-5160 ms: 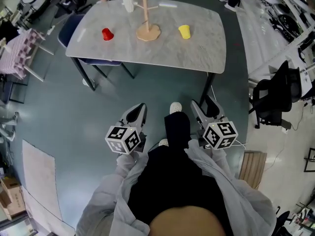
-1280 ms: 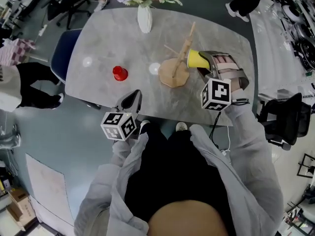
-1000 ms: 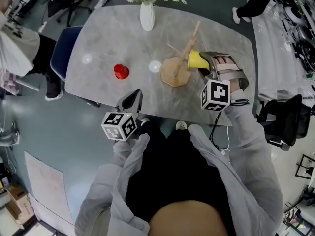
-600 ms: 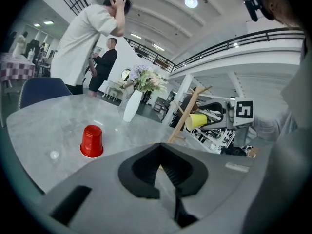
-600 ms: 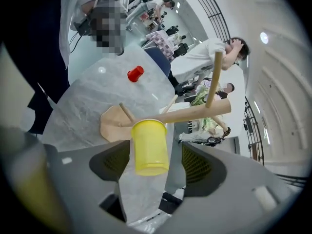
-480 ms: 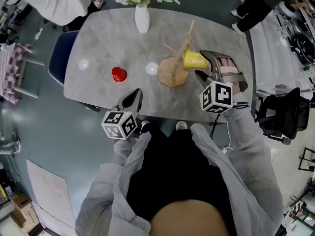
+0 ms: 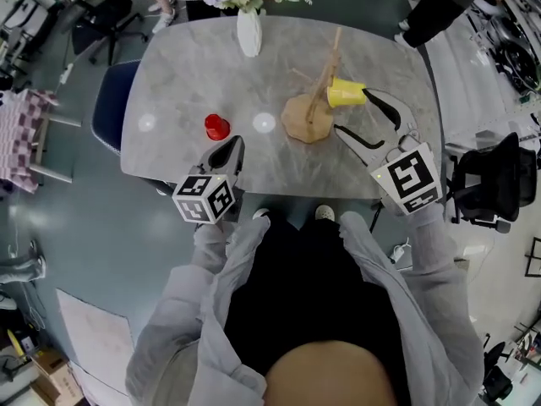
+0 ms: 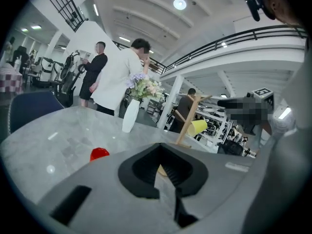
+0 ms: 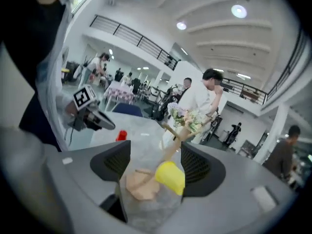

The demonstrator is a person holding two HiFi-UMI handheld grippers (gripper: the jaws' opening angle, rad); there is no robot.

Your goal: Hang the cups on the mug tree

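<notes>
A wooden mug tree (image 7: 311, 112) stands mid-table. The yellow cup (image 7: 345, 93) hangs on its side from a right-hand peg. My right gripper (image 7: 353, 112) sits just right of it, jaws wide apart and closing a little. The cup (image 9: 170, 176) lies just ahead of the pads, touching neither that I can see. A red cup (image 7: 217, 127) stands upside down on the table (image 7: 186, 74), left of the tree. My left gripper (image 7: 226, 152) hovers at the near table edge below the red cup (image 8: 99, 153), shut and empty.
A white vase (image 7: 248, 32) with flowers stands at the table's far edge. A blue chair (image 7: 108, 108) is at the left end and a black office chair (image 7: 494, 184) at the right. People stand beyond the far side.
My right gripper has let go of the yellow cup and drawn back toward me, its jaws spread. The cup stays hanging on the peg. The left gripper has barely moved.
</notes>
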